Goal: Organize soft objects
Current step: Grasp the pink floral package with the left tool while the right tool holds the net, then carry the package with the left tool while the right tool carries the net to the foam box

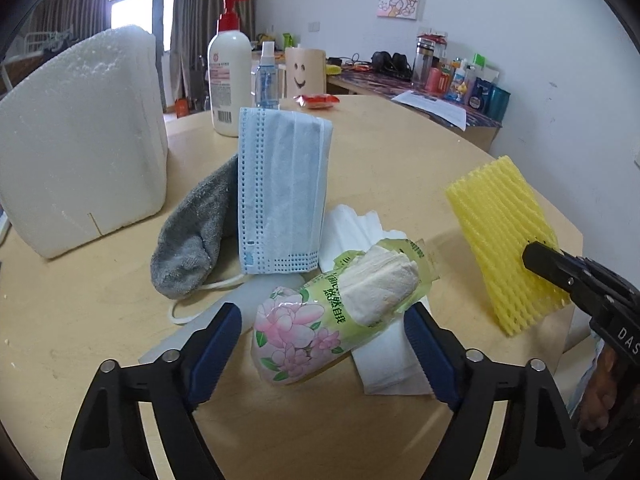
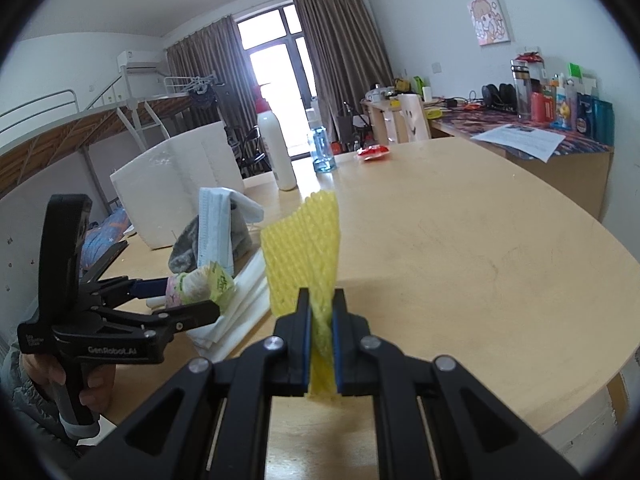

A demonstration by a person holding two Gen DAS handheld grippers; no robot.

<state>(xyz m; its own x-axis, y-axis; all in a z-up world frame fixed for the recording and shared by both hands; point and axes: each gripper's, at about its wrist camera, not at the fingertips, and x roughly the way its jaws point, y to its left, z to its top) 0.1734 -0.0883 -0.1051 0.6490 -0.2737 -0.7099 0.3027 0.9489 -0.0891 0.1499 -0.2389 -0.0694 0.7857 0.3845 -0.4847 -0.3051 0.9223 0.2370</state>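
A tissue pack in a flowered green wrapper lies on the wooden table, partly on white foam sheets. My left gripper is open around it; a strip of table shows between the left pad and the wrapper. Behind the pack stand a stack of blue face masks and a grey sock. My right gripper is shut on a yellow foam net, holding it upright over the table to the right of the pile. From the right wrist, the left gripper shows astride the tissue pack.
A big white styrofoam box stands at the left. Behind the pile are a lotion pump bottle, a small spray bottle, a smiley-face holder and a red packet. A cluttered desk runs along the far wall.
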